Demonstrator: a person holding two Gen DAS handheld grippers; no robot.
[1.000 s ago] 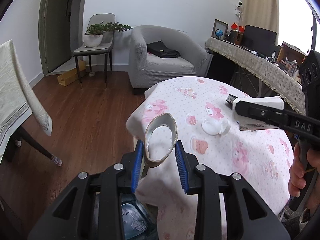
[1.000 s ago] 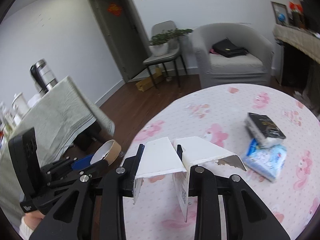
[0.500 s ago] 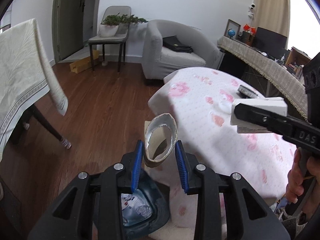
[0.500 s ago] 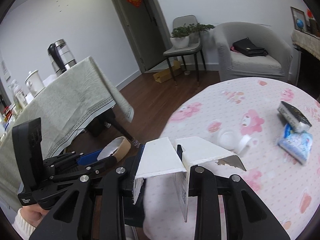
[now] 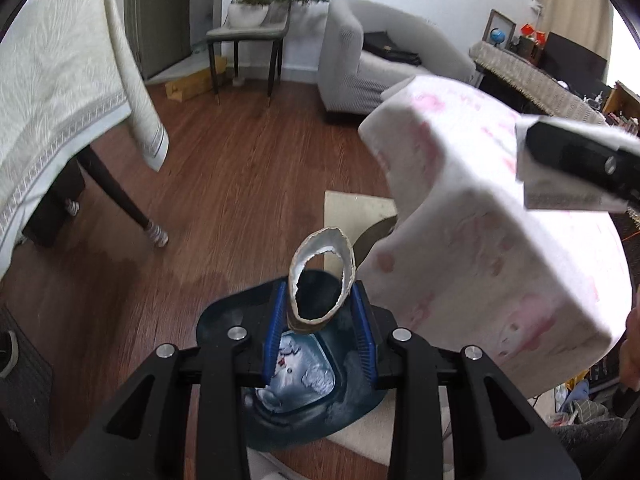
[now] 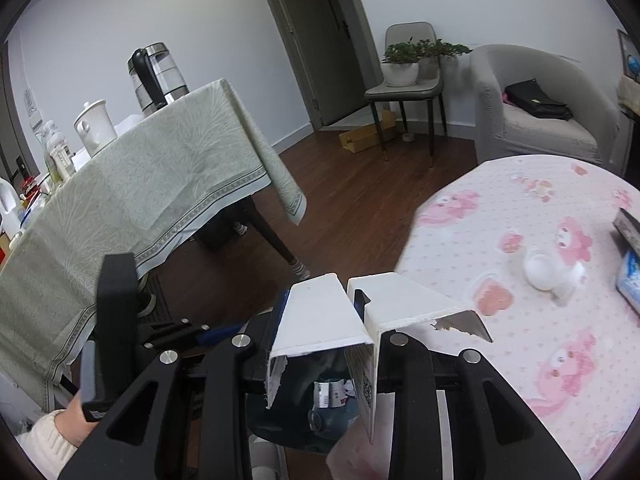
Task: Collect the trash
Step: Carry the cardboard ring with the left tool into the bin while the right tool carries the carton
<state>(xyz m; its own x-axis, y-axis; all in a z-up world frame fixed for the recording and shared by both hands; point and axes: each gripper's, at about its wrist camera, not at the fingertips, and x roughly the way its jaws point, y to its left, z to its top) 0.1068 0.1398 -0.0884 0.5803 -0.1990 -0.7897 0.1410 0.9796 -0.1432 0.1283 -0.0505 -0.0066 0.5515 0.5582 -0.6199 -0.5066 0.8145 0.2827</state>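
1. Cardboard tube (image 5: pixel 321 285), torn at its rim, clamped between blue pads (image 5: pixel 275 326) of left gripper (image 5: pixel 320 330); poised at lower centre, directly over open dark-blue bin (image 5: pixel 224 320), ready for release.
2. White torn carton (image 6: pixel 340 320), pinched in closed right gripper (image 6: pixel 324 344), likewise above bin.
3. White cap (image 6: pixel 540 270) left on pink tablecloth (image 6: pixel 520 340), right of frame.

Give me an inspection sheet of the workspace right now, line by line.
Surface: round table under pink cartoon cloth.
Job's things: cardboard tube and torn white carton; dark bin on the floor below, trash inside.
Clutter: white lid and blue packet on the table.
Grippers: left gripper shut on the tube; right gripper shut on the carton.
Cables: nothing seen.
Surroundings: grey armchair, chair with plant, kettle.
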